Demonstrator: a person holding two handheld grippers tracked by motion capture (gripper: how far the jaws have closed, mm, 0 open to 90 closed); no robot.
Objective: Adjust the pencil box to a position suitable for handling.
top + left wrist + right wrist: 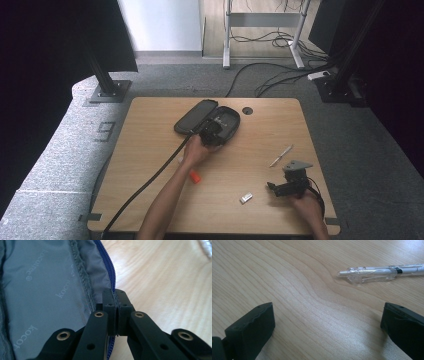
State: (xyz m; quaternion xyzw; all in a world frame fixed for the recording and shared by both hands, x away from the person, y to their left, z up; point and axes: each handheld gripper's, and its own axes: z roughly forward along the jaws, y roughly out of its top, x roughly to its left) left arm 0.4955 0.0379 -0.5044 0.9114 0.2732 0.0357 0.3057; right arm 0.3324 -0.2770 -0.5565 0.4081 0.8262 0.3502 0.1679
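The case [207, 120], open near the table's [150, 150] far edge, is clamped at its zipper rim by the left gripper [115, 305]. The right gripper [327, 322] is held apart just short of the pen [377, 272], near the right edge.

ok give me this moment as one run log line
left gripper: shut on case edge | case: open on table | right gripper: open, empty, pen just ahead | eraser: loose on table
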